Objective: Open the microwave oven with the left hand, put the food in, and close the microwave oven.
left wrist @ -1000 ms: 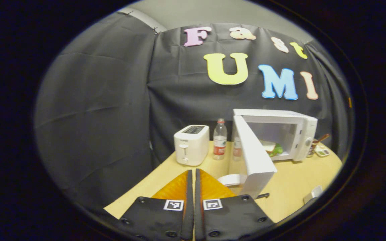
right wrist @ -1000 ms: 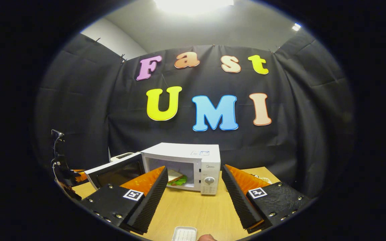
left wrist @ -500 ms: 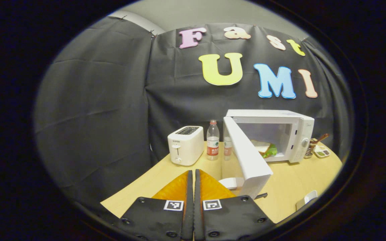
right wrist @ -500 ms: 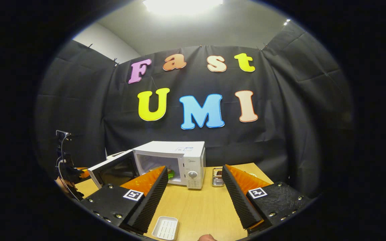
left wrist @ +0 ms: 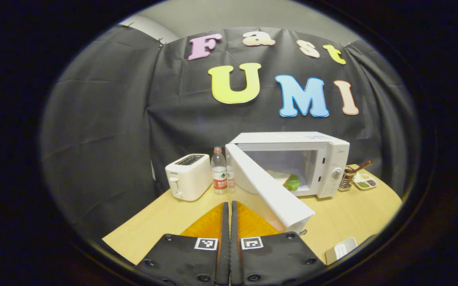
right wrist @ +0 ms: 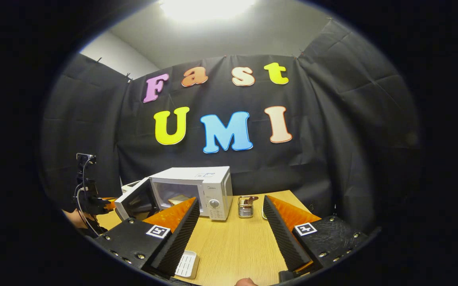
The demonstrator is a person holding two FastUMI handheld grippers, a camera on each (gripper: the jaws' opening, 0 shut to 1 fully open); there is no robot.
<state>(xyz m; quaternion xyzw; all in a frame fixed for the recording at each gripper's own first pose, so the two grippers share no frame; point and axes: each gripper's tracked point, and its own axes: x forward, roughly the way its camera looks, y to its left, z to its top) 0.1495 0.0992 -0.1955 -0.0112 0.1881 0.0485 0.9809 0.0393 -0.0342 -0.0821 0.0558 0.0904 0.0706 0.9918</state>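
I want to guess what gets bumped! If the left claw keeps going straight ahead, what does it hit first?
Probably the open microwave door. The shut left claw points along the table, and the door's free edge sits just to the right of its tips. Depth is hard to judge, so it might slip past toward the water bottle.

The left gripper view looks from low over the near edge of the surface (left wrist: 161, 216), along its own fingers (left wrist: 213, 220), toward the microwave oven (left wrist: 312, 159) from its door side, fairly near. The right gripper view sits farther back, facing the microwave oven (right wrist: 213, 186) from its control-panel side across the surface (right wrist: 237, 242). Both views share the oven, the surface and the booth's black wall.
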